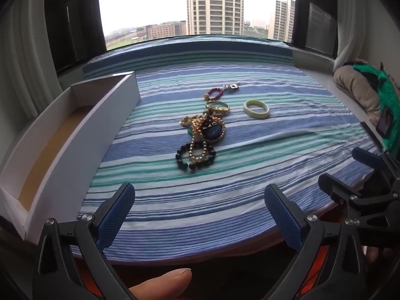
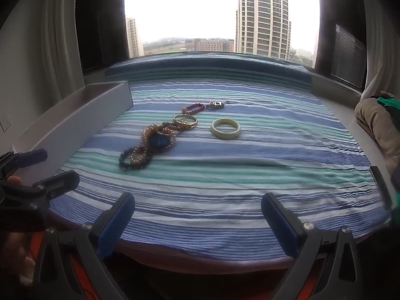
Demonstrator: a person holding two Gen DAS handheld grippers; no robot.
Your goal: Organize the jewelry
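Observation:
A tangle of jewelry lies mid-cloth: gold bead chains, a dark bead bracelet, a blue stone piece. Behind it rest a gold bangle, a dark red bead bracelet and a small silver charm. A pale green bangle lies apart to the right. A white open box stands at the left. My left gripper hangs open over the near cloth edge. My right gripper is open too, with nothing between its fingers.
A blue, green and white striped cloth covers the surface up to a window. A pile of beige and green fabric sits at the right edge. A thumb shows below the left gripper.

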